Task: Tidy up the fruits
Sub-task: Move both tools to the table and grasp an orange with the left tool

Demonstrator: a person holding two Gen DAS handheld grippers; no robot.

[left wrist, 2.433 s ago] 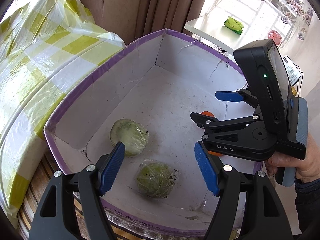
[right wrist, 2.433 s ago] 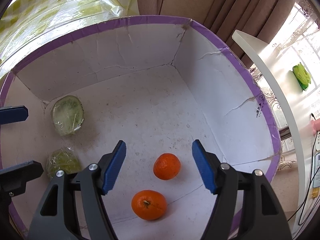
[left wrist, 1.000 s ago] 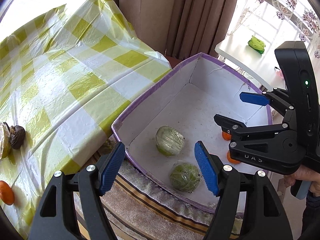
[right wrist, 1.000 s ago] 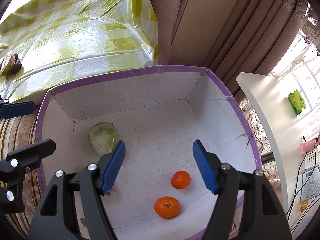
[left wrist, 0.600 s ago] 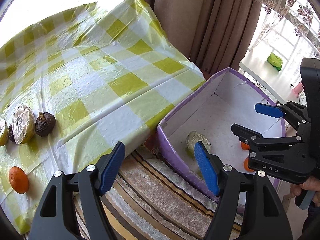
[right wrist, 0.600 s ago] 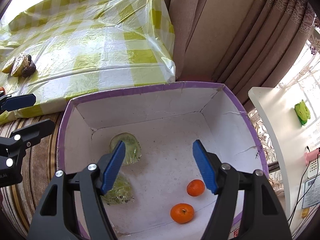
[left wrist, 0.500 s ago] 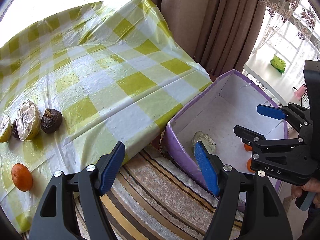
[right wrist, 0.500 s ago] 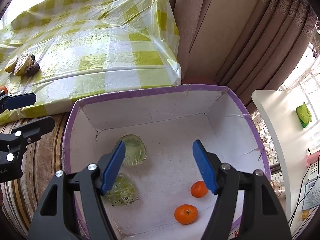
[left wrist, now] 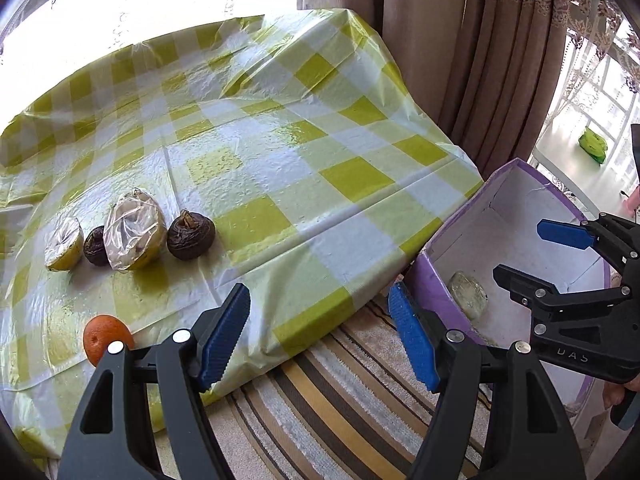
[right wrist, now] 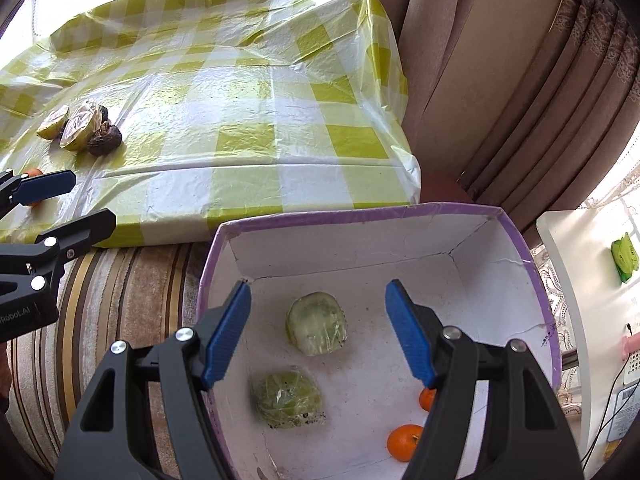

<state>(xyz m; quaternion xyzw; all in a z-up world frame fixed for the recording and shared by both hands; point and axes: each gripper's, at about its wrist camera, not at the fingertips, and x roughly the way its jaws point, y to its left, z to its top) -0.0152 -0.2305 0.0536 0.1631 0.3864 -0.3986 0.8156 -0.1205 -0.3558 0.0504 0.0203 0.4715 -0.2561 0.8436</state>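
A purple-rimmed white box sits on the floor and holds two plastic-wrapped green fruits and two oranges. On the yellow checked table lie an orange, two wrapped yellow-green halves and two dark brown fruits. My left gripper is open and empty over the table's near edge. My right gripper is open and empty above the box. The box also shows in the left wrist view.
A striped rug covers the floor between table and box. Brown curtains hang behind. A white side table with a green item stands to the right of the box.
Both grippers have pulled back up out of the box. The left one has swung left toward the table, bringing the fruits there into view. Both stay open and empty.
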